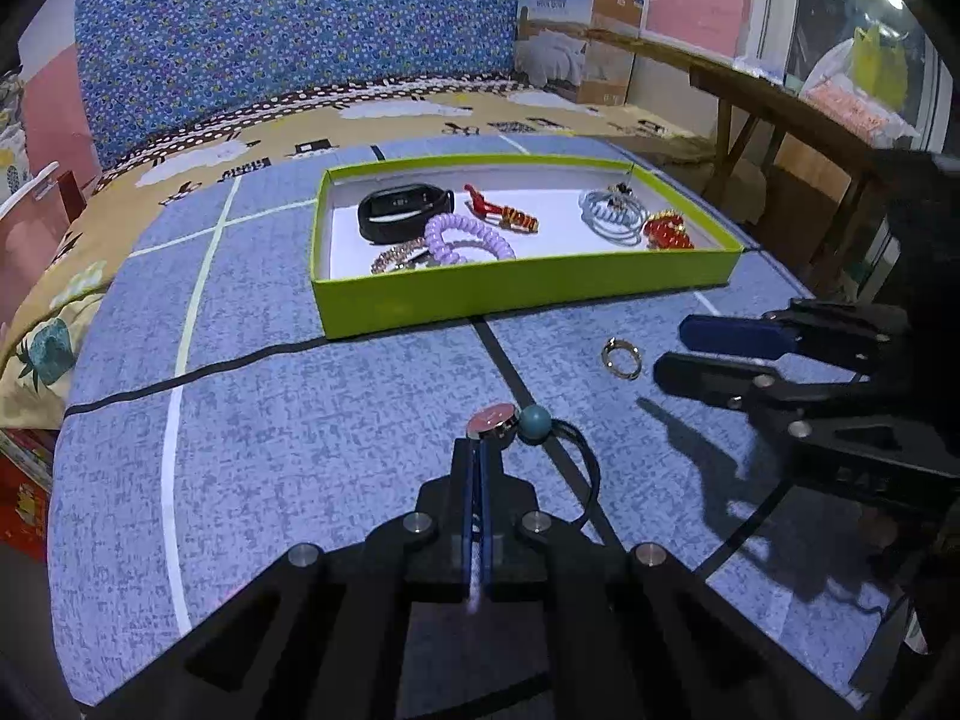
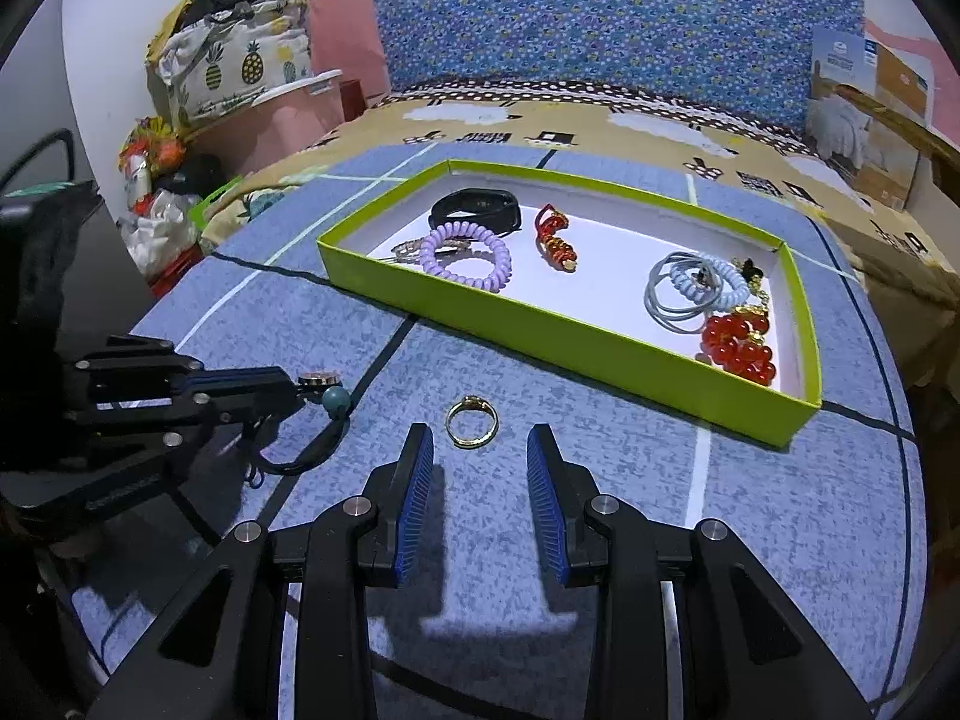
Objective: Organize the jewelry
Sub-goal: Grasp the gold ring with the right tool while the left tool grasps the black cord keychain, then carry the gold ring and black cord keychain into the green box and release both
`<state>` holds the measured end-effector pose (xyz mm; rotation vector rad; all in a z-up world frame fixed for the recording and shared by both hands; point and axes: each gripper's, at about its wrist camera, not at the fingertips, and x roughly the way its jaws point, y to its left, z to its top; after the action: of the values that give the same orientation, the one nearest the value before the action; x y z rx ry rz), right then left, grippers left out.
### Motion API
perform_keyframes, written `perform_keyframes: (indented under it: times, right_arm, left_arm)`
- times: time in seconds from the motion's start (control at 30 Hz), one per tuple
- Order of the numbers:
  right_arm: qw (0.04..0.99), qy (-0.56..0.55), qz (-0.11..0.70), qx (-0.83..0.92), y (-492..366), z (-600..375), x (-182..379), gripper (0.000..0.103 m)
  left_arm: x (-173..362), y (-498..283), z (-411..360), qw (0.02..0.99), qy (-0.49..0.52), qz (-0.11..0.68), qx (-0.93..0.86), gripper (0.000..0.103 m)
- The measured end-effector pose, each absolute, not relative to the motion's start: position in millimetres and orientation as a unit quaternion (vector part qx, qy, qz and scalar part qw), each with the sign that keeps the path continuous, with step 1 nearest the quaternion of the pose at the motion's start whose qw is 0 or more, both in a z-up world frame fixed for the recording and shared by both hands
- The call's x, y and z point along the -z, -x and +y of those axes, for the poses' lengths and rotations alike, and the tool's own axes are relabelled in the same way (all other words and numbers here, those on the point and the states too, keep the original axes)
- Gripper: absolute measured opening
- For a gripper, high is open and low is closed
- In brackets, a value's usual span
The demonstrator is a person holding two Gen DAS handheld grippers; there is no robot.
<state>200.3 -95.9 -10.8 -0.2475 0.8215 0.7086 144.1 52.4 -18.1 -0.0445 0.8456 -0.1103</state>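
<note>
Ring (image 2: 471, 422) flat on blue mat (image 2: 600, 480), just ahead of right gripper (image 2: 479, 439), at 12 o'clock between the tips. Fingers (image 2: 420, 456) apart, nothing touched yet. Likely light, rigid, thin metal, slick; lies low, so pads probably skid over it. Best bet: straddle the band across its width, tips down to the mat, close slow. Setting at the far side, worth avoiding.

Left gripper (image 1: 478, 450) fingers together, apparently clamped on something thin; white sliver shows between the pads, cannot tell what. Disc pendant (image 1: 493, 420) and teal bead (image 1: 533, 423) right at the tips, black cord (image 1: 585, 468) trailing to 5 o'clock. Cord limp, will drag and swing; bead hard, rolls.

Green tray (image 2: 600, 348) at 1 o'clock from the ring, near. Already holds black band (image 2: 477, 207), purple coil (image 2: 465, 255), red beads (image 2: 741, 345) and more.

Mat soft, textured, some grip, spread over a bed (image 2: 600, 120). Dim room, clutter at the edges, patterned blue panel (image 2: 600, 18) behind.
</note>
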Motion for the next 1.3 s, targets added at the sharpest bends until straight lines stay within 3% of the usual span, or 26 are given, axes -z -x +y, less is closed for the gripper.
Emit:
perform_keyframes:
  times: [0.63, 0.67, 0.73, 1.3]
  right_arm:
    - [0.832, 0.177, 0.407, -0.334, -211.8, -70.0, 23.5, 0.033]
    - [0.832, 0.177, 0.406, -0.332, -211.5, -70.0, 23.5, 0.025]
    - [0.833, 0.178, 0.405, -0.331, -210.6, -70.1, 23.5, 0.022]
    - [0.865, 0.124, 0.365, -0.320, -204.0, -95.4, -11.9, 0.022]
  left_arm:
    - [2.7, -133.8, 73.8, 0.923, 0.066, 0.377, 0.052, 0.001]
    - [1.8, -133.9, 74.5, 0.923, 0.067, 0.375, 0.053, 0.001]
    - [-0.3, -134.5, 74.4, 0.924, 0.068, 0.373, 0.053, 0.001]
    - [-35.4, -142.6, 59.7, 0.937, 0.048, 0.338, 0.075, 0.001]
